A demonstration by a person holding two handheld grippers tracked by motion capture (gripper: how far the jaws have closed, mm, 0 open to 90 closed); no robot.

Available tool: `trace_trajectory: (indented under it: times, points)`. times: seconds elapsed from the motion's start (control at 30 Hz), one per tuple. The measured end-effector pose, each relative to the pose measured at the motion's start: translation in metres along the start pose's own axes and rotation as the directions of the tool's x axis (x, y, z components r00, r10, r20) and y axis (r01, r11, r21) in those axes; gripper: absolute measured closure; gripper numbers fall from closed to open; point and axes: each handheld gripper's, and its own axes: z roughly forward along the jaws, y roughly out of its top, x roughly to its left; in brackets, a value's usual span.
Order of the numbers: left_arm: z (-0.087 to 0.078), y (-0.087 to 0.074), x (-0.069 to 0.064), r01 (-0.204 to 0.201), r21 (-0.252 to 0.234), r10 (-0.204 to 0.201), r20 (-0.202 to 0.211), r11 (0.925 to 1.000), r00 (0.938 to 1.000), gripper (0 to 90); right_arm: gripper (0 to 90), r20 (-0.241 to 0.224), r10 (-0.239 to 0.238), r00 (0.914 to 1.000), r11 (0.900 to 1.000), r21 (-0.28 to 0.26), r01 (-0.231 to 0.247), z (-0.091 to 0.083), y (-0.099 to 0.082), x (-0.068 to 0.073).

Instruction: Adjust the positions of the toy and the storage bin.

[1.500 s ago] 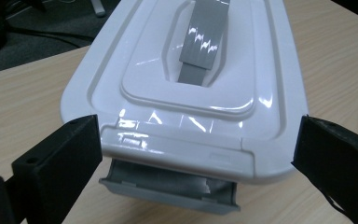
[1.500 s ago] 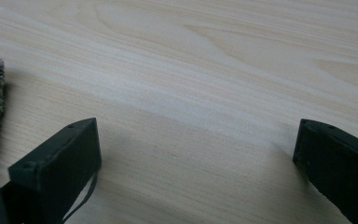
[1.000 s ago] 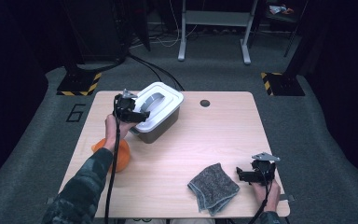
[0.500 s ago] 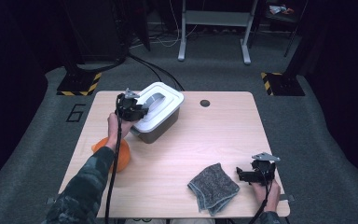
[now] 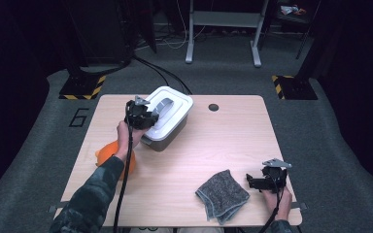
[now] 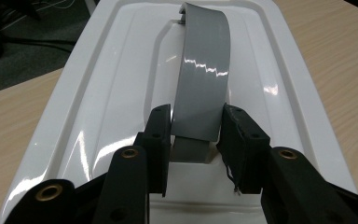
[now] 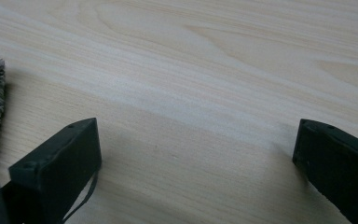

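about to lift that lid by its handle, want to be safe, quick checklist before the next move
1. Left claw around the grey handle: ok, its jaws have just closed in and sit against both edges of the strap.
2. Grip placement: ok, near the handle's near end, roughly centred across the white lid.
3. Lid seated level on the grey box: ok.
4. Whether the lid is latched to the box: cannot tell.
5. Right claw out of the way: ok, open over bare table beside the grey cloth.
6. Orange object near the left forearm: cannot tell if it touches.
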Motion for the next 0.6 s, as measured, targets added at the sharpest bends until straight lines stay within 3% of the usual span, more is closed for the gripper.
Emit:
trace_trajectory:
  times: [0.2,0.6]
  points:
    - [0.0,0.001,-0.008,0.014,0.012,-0.014,0.012,0.9998,0.9998,63.9,0.0,0.0,0.0,1.0,1.0,0.0,0.0,0.0,0.0,0.0]
    - [0.002,0.004,-0.027,0.026,0.019,-0.026,-0.01,0.9995,0.9996,64.0,0.1,0.0,-0.001,1.0,1.0,-0.001,0.001,0.0,0.0,0.0]
